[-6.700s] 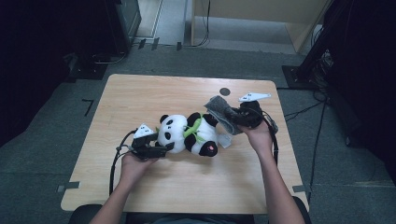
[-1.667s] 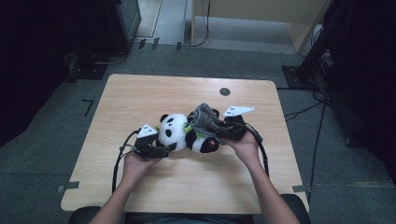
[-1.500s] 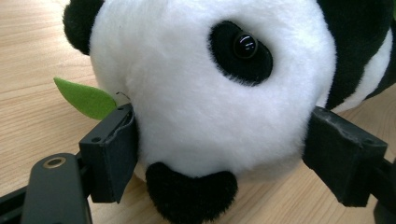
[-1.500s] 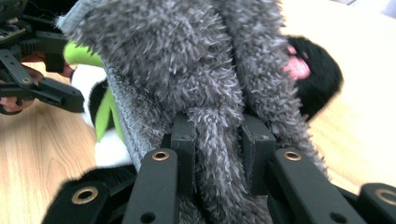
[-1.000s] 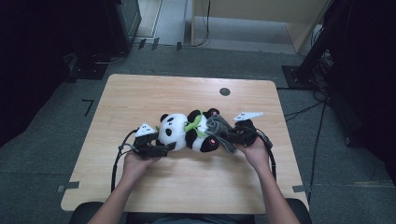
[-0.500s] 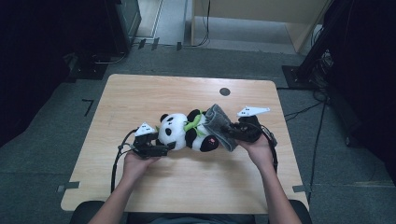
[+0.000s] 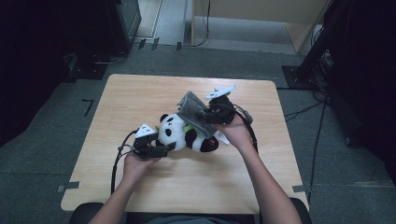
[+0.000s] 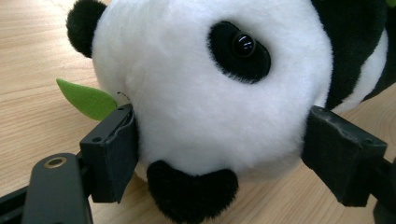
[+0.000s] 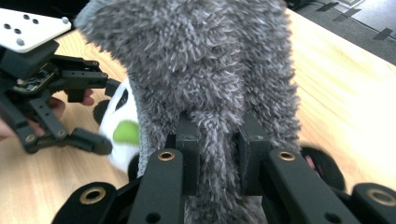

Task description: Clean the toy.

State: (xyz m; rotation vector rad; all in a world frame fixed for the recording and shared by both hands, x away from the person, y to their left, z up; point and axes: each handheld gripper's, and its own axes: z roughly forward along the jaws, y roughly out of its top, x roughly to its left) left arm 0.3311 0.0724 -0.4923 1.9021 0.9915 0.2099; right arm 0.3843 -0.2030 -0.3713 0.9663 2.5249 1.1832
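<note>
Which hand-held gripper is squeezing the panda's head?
The left hand-held gripper. Its jaws clamp both sides of the panda toy's white head, while the right hand-held gripper pinches the fuzzy grey cloth.

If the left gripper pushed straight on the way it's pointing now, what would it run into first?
The panda's head: the left gripper already has a jaw pressed on each side of it, so any advance drives into the white plush face at once. The panda's body lies behind that, as far as depth shows.

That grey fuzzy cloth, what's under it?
Under the grey fuzzy cloth, lifted by the right hand-held gripper, lies the toy panda. Its head and feet show; part of its body stays covered.
</note>
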